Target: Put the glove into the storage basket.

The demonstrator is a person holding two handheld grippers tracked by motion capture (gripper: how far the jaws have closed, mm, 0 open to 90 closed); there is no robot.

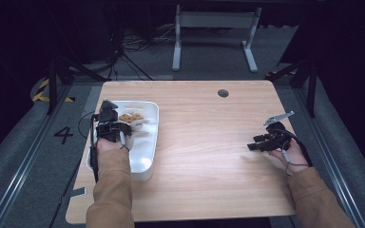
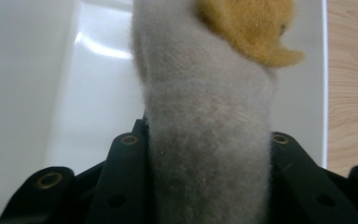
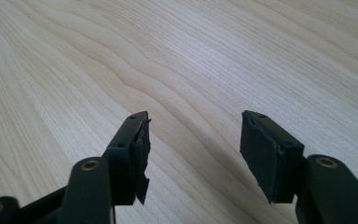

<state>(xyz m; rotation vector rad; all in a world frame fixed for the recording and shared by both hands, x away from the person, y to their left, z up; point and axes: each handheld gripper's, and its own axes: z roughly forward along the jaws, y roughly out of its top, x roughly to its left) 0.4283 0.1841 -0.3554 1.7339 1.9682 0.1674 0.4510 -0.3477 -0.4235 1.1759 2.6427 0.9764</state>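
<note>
Soft toy gripped over the tray

While the left gripper (image 1: 110, 124) has its jaws clamped on the grey and yellow soft toy (image 2: 209, 116) over the white tray (image 1: 145, 156), the lift out looks barely begun; carrying and setting down remain. Well apart, the right gripper (image 3: 193, 140) hangs wide open and empty above the table (image 1: 204, 156)

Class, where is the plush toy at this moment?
In the high view the plush toy sits inside the white tray on the table's left side, with the left gripper closed on it; the left gripper view shows it between the jaws.
</note>
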